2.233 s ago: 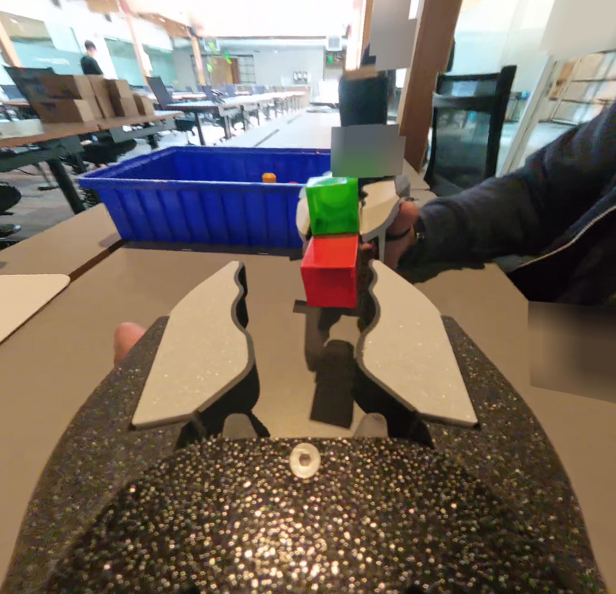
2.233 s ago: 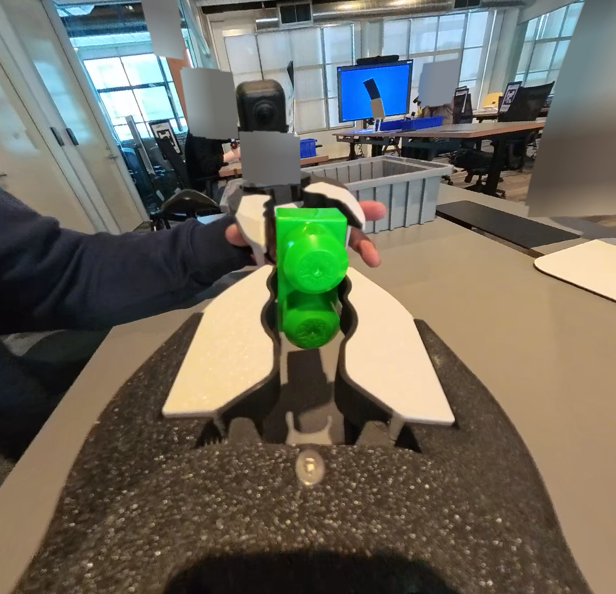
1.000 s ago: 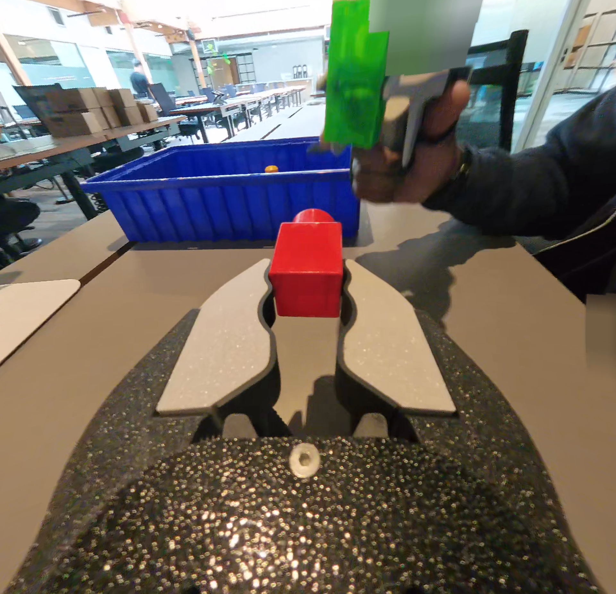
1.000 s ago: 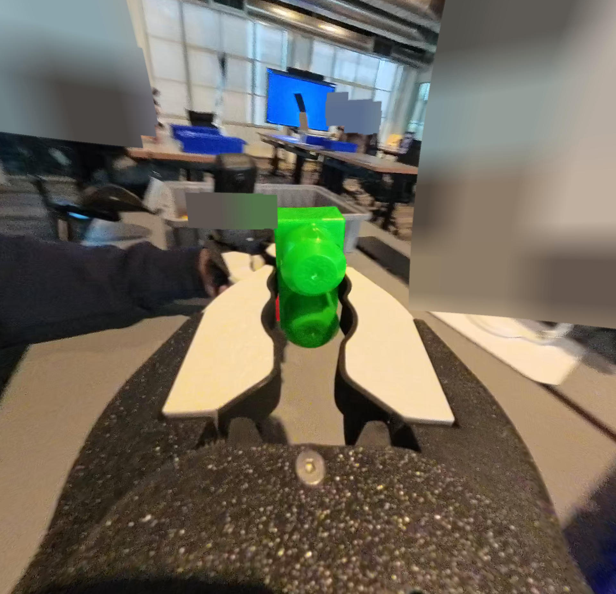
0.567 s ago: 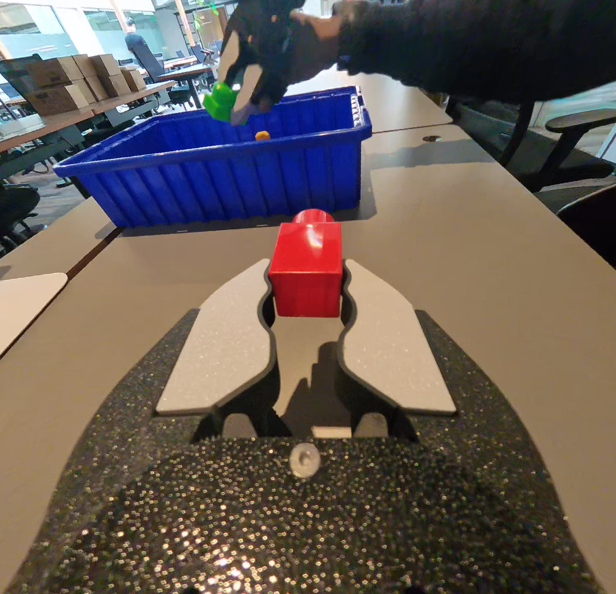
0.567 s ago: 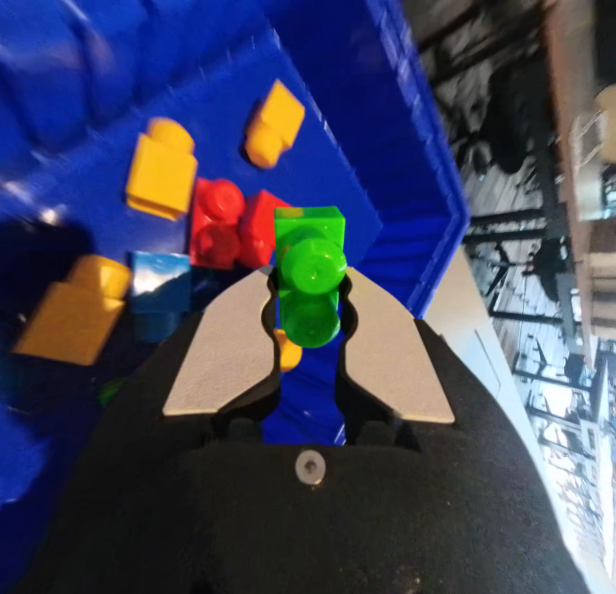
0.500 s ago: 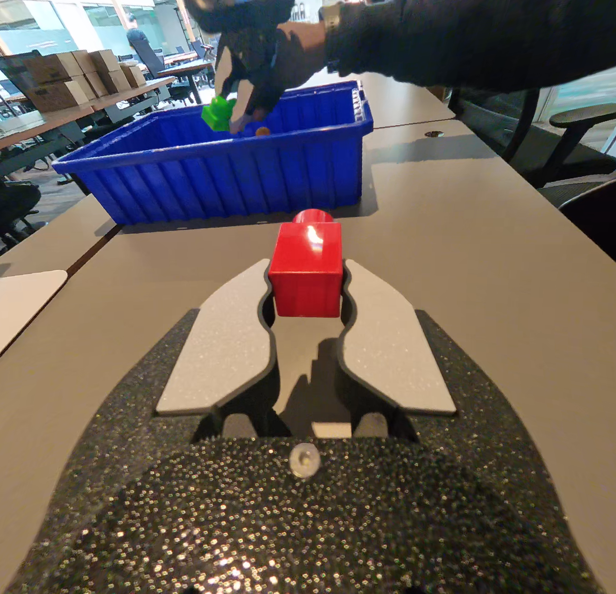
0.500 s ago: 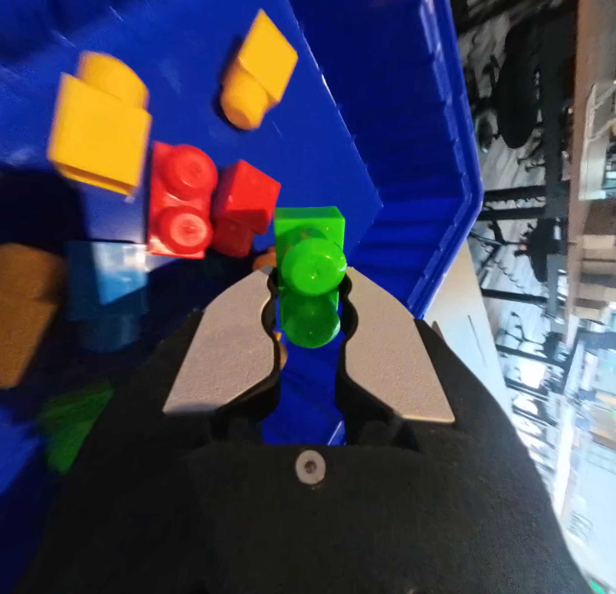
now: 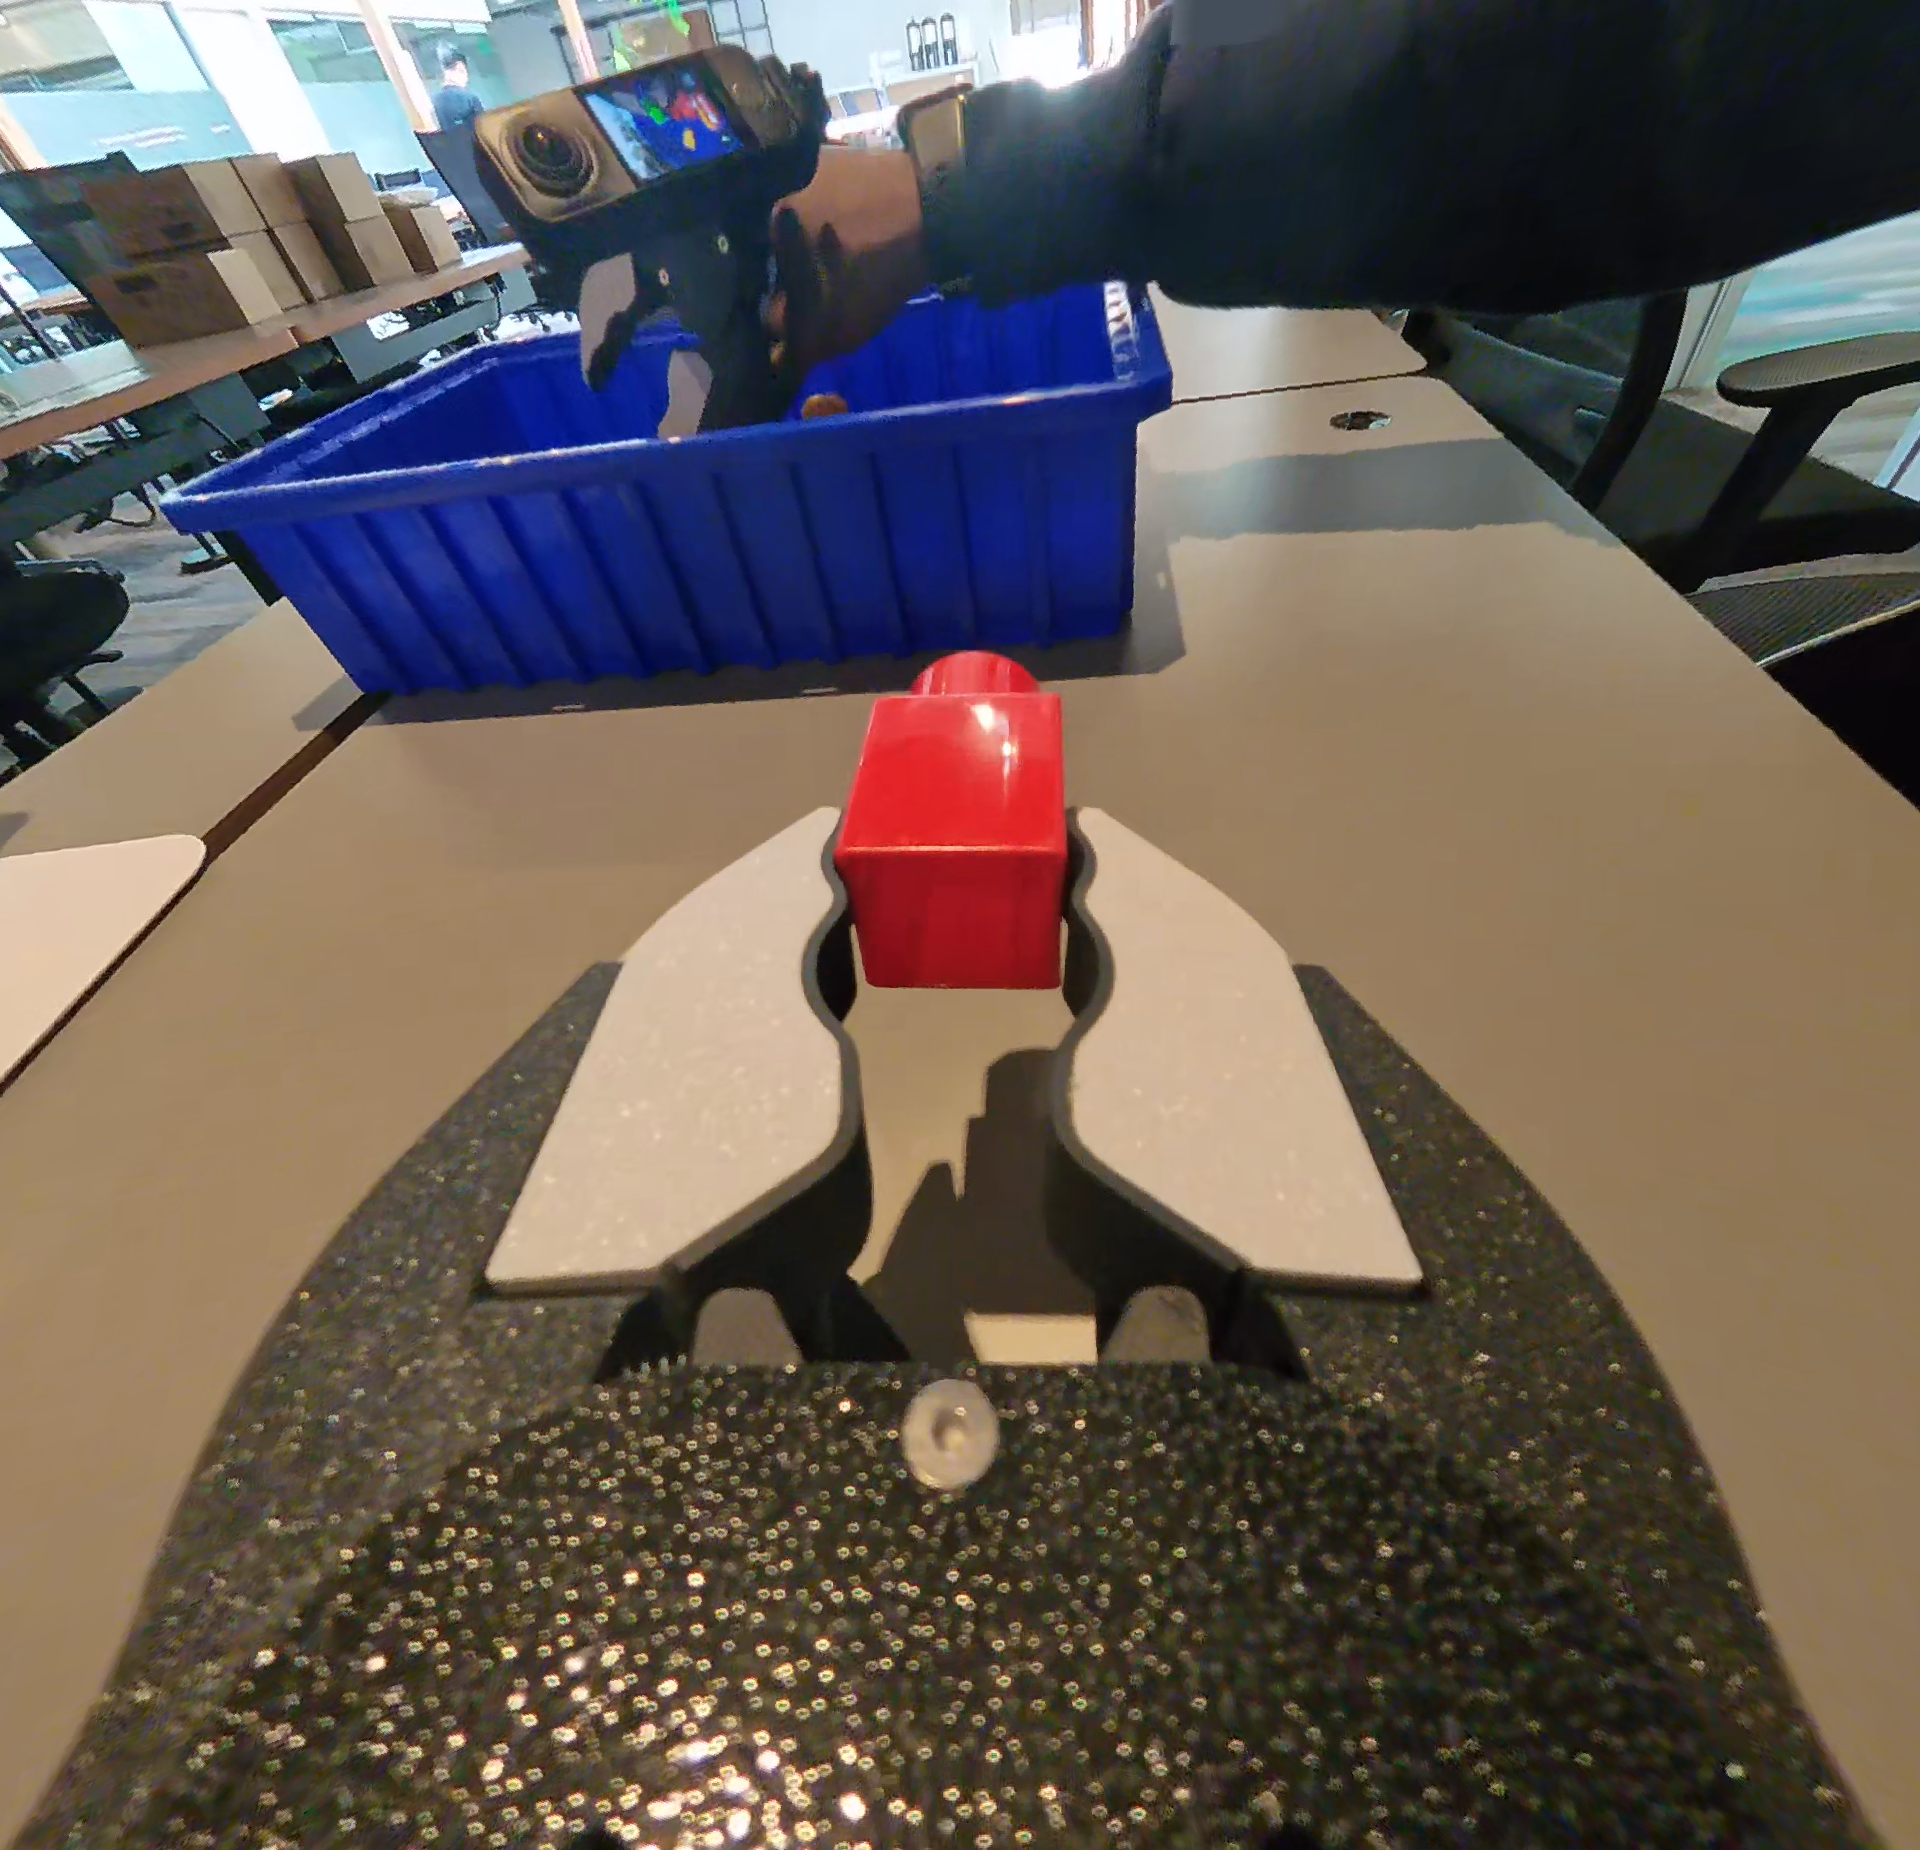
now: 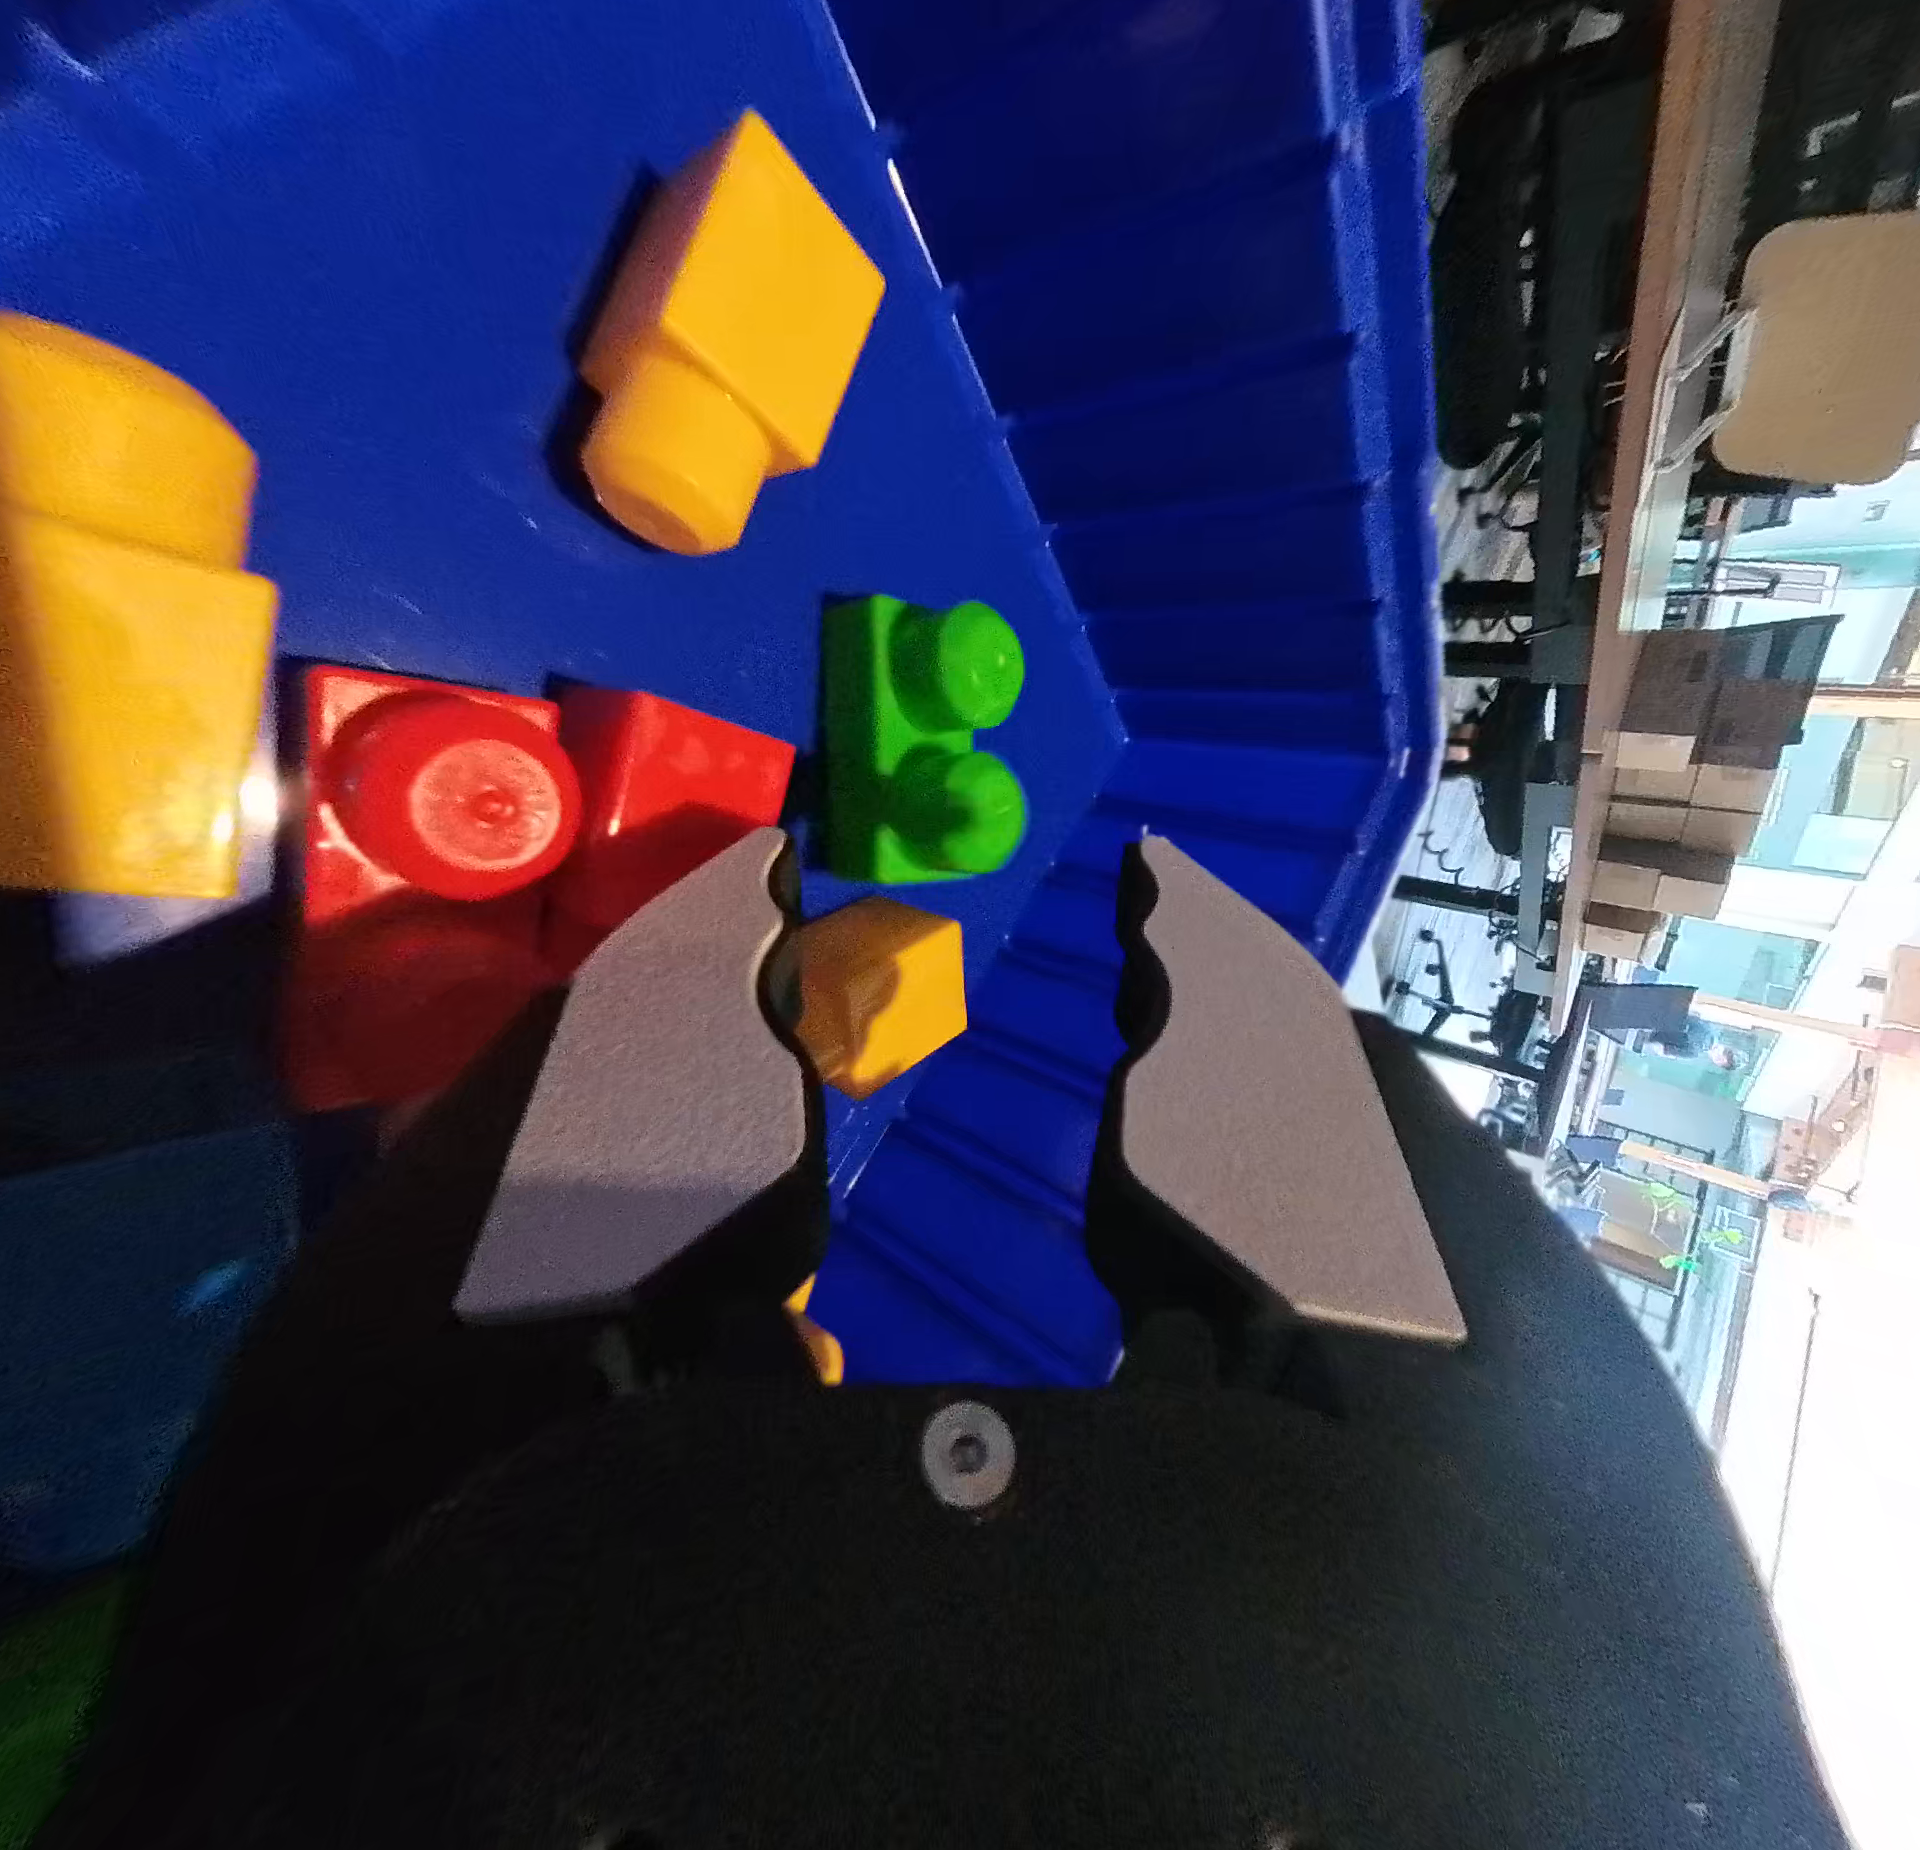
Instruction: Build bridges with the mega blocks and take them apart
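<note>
We hold the single-stud red plastic block (image 9: 951, 855) pinched between the fingers of the left tool (image 9: 954, 865), above the grey bench (image 9: 1455, 761). The block's long axis runs along the fingers, with its stud pointing to 12 o'clock, toward the ribbed blue plastic bin (image 9: 727, 553). The near wall of the bin lies at 12 o'clock from the block, slightly toward 11, near but apart from it.

The right tool (image 10: 961, 865) hangs over the bin interior with its fingers spread and nothing between them. The two-stud green plastic block (image 10: 914, 740) lies on the bin floor just beyond the fingertips, at 12 o'clock from them, its long axis running along the line of the fingers. A small yellow block (image 10: 878, 990) shows between the fingers, below them.

In the left wrist view, the right arm reaches across from 2 o'clock, with the right tool tilted down into the bin.

We judge that the red block goes into the bin next; the left tool is the nearer and already holds it.
</note>
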`<act>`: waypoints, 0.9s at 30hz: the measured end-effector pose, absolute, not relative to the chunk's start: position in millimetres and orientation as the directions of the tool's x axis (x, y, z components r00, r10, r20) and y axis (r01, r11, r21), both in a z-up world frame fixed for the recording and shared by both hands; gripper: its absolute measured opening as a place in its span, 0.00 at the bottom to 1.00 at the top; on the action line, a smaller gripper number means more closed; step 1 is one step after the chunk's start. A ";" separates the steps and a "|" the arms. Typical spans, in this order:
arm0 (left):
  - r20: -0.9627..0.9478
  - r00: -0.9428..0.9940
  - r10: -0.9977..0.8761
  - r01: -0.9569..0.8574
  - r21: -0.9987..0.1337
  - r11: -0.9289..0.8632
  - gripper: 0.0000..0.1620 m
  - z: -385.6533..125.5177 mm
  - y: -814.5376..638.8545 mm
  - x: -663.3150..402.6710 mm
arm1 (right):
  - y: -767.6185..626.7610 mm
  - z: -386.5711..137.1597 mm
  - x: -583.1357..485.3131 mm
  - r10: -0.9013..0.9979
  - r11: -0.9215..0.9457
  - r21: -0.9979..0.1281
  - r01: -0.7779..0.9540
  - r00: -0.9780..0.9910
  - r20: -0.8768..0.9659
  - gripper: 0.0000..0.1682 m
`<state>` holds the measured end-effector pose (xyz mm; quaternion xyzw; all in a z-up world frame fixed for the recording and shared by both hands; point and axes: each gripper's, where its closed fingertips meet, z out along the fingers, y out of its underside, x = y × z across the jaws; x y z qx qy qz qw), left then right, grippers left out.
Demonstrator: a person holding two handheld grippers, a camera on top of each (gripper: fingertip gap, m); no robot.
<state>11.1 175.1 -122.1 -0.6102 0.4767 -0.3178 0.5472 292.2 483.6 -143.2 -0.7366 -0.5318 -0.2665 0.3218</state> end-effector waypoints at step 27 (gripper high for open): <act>-0.622 0.437 -0.650 -0.290 -0.781 0.553 0.22 -71.8 158.9 36.5 | 141.0 -74.9 23.3 0.795 -0.511 -0.671 0.537 -0.002 -0.607 0.40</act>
